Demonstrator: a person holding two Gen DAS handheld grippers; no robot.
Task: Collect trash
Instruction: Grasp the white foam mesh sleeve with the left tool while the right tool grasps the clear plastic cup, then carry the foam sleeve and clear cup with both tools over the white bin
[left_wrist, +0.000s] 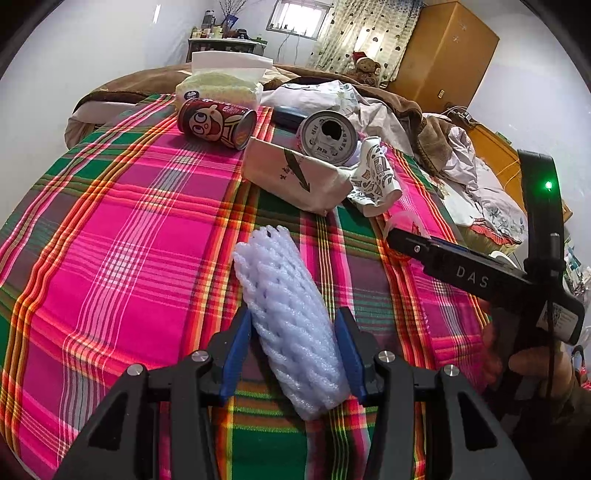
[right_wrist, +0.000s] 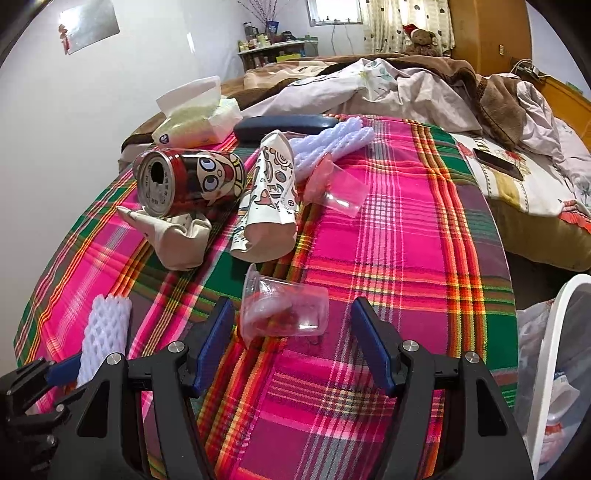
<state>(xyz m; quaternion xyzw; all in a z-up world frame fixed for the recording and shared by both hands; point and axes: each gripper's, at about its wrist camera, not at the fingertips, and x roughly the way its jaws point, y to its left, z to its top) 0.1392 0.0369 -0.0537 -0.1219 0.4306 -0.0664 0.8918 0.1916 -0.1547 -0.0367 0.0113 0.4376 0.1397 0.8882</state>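
The left gripper (left_wrist: 293, 350) has its blue pads pressed against both sides of a white foam net sleeve (left_wrist: 291, 321), and that's a firm pinch at the sleeve's lower half. The sleeve's long axis runs away from the camera, leaning a little to the left, far end pointing towards the cream carton (left_wrist: 295, 181). It lies over the plaid cloth (left_wrist: 122, 236), pink, green and orange, spread across a table beside an unmade bed (right_wrist: 517, 177).

Over on the other side, the right gripper (right_wrist: 293, 332) stands wide, its jaws either side of a clear plastic cup (right_wrist: 284, 310) lying on its side, mouth to the left; the pads are clear of it.

Ahead there's a crowd: a red cartoon can (right_wrist: 188, 181) resting on the crumpled carton, a squashed printed paper cup (right_wrist: 269, 206), a second foam net (right_wrist: 328, 144), a pink-tinted plastic bag (right_wrist: 336, 188), a tissue pack (right_wrist: 195, 122), and a dark case (right_wrist: 288, 123). A white bin rim (right_wrist: 554, 347) shows at the right edge, liner inside.
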